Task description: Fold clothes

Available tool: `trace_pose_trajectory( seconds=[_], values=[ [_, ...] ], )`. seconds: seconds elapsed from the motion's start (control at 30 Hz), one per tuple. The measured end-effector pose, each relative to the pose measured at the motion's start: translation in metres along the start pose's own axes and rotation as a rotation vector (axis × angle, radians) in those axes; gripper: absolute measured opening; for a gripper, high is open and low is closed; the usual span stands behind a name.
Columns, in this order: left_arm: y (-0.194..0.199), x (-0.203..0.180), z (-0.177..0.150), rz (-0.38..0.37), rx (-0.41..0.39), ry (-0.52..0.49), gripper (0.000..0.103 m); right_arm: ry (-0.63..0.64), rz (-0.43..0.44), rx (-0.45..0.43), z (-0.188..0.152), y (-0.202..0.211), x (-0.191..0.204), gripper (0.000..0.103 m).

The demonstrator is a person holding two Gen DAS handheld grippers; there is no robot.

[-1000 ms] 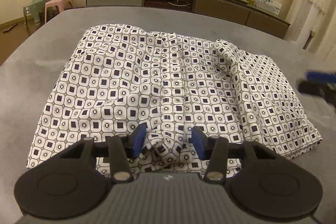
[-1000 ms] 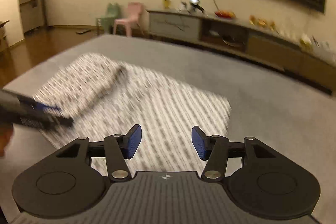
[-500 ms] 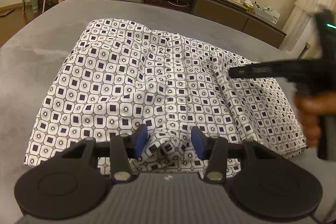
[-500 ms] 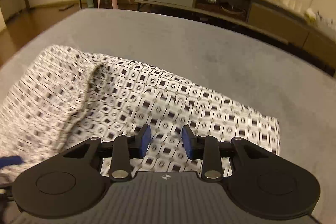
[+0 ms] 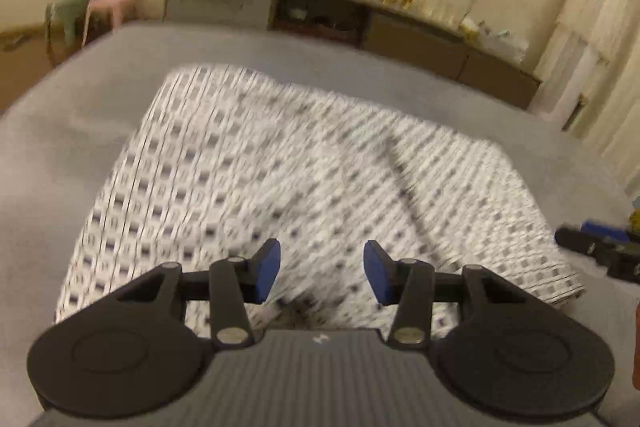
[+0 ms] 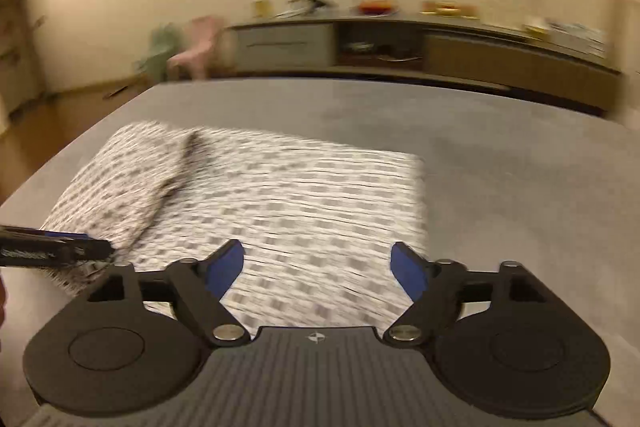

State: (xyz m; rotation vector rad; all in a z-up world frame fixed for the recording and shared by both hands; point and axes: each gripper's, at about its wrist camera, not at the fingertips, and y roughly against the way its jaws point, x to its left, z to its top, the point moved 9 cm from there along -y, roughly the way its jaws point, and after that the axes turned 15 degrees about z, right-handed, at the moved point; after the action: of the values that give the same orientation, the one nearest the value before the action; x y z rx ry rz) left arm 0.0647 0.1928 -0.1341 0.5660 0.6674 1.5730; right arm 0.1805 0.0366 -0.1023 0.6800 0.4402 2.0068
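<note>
Between the left gripper [image 5: 322,273] fingers, set partly apart, lies the near hem of the shirt [image 5: 304,179]; blur hides whether the pads pinch it. The shirt lies spread on the grey tabletop [image 6: 520,163]. The right gripper [image 6: 318,273] fingers have just spread wide over the cloth, nothing gripped.

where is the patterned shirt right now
The patterned shirt lies spread on the grey bed, in front of both grippers, with the long cabinet beyond it in both views.
</note>
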Motion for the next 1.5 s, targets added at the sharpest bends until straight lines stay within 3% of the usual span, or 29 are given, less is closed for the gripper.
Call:
trace_pose_trajectory(
  seconds=[0.17,0.27,0.37,0.47,0.6,0.63,0.67,0.77,0.83,0.93,1.07,1.1,1.13,1.2,1.3,1.37,1.4,1.43,1.5],
  values=[
    [0.021,-0.049,0.012,-0.114,-0.058,-0.098,0.046,-0.088,-0.027,0.012,-0.028,0.010,-0.023,0.082],
    [0.016,-0.086,0.005,-0.147,-0.053,-0.199,0.047,-0.054,-0.023,0.023,-0.039,0.001,-0.020,0.080],
    [-0.013,-0.101,-0.017,-0.056,0.018,-0.293,0.042,-0.020,-0.029,0.033,-0.045,-0.005,-0.020,0.078],
    [-0.024,-0.100,-0.027,-0.012,0.025,-0.301,0.043,-0.009,-0.037,0.023,-0.045,-0.004,-0.025,0.078],
    [-0.011,-0.096,-0.005,-0.028,0.035,-0.251,0.042,-0.044,-0.021,0.005,-0.040,-0.003,-0.034,0.078],
    [-0.007,-0.095,0.002,-0.035,0.033,-0.236,0.045,-0.029,-0.018,0.006,-0.040,-0.005,-0.032,0.072],
    [-0.003,-0.094,0.009,-0.042,0.031,-0.221,0.047,0.001,-0.011,0.009,-0.040,-0.008,-0.027,0.050],
    [0.003,-0.116,0.046,-0.097,0.016,-0.222,0.060,0.111,-0.013,0.012,-0.038,-0.012,-0.011,0.016],
    [-0.005,-0.146,0.062,-0.139,0.036,-0.289,0.071,0.184,-0.039,-0.008,-0.035,-0.009,-0.003,0.011],
    [-0.038,-0.189,0.071,-0.155,0.103,-0.431,0.073,0.296,-0.066,-0.052,-0.030,0.000,0.009,0.009],
    [-0.079,-0.236,0.056,-0.142,0.189,-0.607,0.072,0.429,-0.075,-0.090,-0.030,0.005,0.031,0.008],
    [-0.086,-0.242,0.051,-0.128,0.201,-0.646,0.065,0.441,-0.070,-0.093,-0.030,0.004,0.034,0.008],
    [-0.094,-0.243,0.046,-0.092,0.208,-0.688,0.037,0.445,-0.064,-0.094,-0.031,0.004,0.036,0.008],
    [-0.108,-0.242,0.039,-0.038,0.217,-0.750,0.012,0.417,-0.053,-0.094,-0.030,0.003,0.034,0.008],
    [-0.111,-0.235,0.045,-0.066,0.229,-0.656,0.004,0.304,-0.026,-0.074,-0.026,0.006,0.025,0.019],
    [-0.107,-0.236,0.055,-0.135,0.268,-0.528,0.003,0.152,0.025,-0.041,-0.023,0.016,0.018,0.075],
    [-0.104,-0.240,0.059,-0.162,0.279,-0.485,0.003,0.084,0.058,-0.045,-0.020,0.023,0.015,0.085],
    [-0.101,-0.245,0.062,-0.187,0.288,-0.446,0.003,0.021,0.094,-0.057,-0.017,0.030,0.013,0.091],
    [-0.096,-0.258,0.070,-0.208,0.272,-0.423,0.002,-0.035,0.094,-0.064,-0.012,0.038,0.003,0.091]
  ],
)
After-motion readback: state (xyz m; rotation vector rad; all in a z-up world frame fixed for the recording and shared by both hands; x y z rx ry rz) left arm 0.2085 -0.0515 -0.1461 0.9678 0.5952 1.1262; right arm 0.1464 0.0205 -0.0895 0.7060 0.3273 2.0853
